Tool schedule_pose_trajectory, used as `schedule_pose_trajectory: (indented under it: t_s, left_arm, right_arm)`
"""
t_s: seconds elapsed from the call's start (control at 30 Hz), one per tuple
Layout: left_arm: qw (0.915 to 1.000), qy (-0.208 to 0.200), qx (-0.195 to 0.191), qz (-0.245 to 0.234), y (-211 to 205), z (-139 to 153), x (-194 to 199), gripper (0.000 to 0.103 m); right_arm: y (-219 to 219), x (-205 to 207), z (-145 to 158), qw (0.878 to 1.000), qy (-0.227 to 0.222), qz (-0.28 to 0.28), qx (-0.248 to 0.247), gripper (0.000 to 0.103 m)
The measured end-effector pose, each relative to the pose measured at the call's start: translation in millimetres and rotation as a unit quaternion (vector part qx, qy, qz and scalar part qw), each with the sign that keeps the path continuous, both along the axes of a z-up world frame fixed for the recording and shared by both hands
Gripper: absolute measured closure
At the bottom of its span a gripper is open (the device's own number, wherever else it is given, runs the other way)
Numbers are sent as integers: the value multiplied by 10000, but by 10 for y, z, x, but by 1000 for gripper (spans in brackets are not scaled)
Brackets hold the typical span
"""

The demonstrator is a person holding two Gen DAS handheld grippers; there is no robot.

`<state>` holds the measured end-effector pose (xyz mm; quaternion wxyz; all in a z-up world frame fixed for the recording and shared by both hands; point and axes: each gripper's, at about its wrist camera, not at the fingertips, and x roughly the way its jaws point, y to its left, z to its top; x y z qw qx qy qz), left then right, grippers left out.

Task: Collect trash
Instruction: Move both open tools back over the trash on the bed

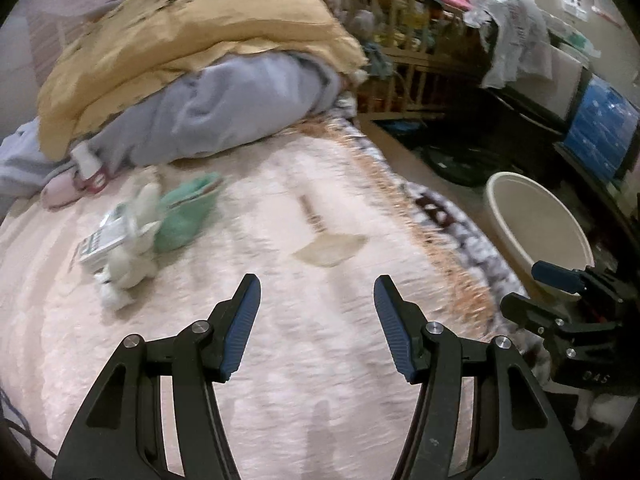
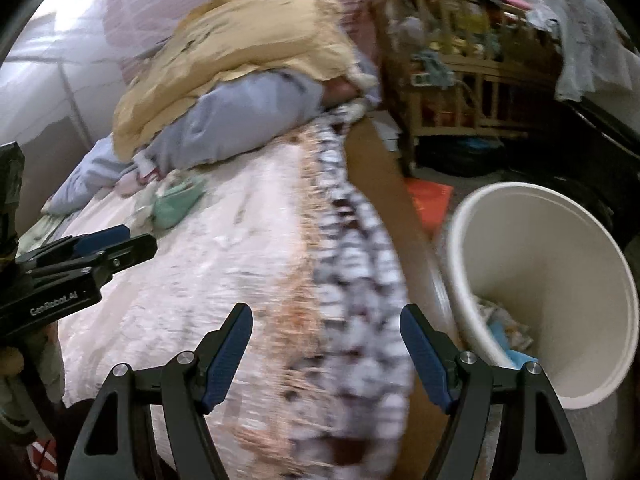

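Note:
A cream trash bin (image 2: 560, 264) stands on the floor beside the bed, with paper and blue scraps (image 2: 504, 332) inside; it also shows in the left wrist view (image 1: 536, 220). On the pale pink blanket (image 1: 240, 320) lie a flat tan wrapper (image 1: 330, 249), a small brown stick (image 1: 311, 216), a white crumpled tissue (image 1: 130, 256), a white packet (image 1: 100, 240) and a green cloth item (image 1: 186, 210). My left gripper (image 1: 317, 292) is open and empty above the blanket. My right gripper (image 2: 326, 320) is open and empty over the bed's edge, left of the bin.
A yellow quilt (image 1: 192, 40) and a grey blanket (image 1: 224, 116) are piled at the bed's head. A wooden crib (image 2: 472, 92) full of items stands beyond. Dark furniture and a blue box (image 1: 600, 132) line the right side. An orange item (image 2: 430, 200) lies on the floor.

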<state>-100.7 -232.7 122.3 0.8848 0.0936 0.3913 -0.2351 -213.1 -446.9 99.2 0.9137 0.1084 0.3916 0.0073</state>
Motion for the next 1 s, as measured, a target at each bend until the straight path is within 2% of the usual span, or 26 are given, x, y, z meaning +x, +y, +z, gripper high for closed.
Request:
schedule_pose_trajectory:
  t_s: [0.33,0.67,0.83,1.0]
  left_arm:
    - [9977,246,-11,637,835,-214,200,45]
    - [9874,594,-310,1433,1743,-467,582,45]
    - [9813,824,-569,1647,1946,-588,817,45]
    - [9799,819,-735,1664,1932,-644,1053,45]
  right_arm:
    - [732,336,-57,9973,176,712,-71,29]
    - [1207,652,-184,9916,348,1235,-147,29]
    - [1370,826,-224,9891,373,1422,-125,29]
    - [1539,1032,-242,9863,383,1601,-124,29]
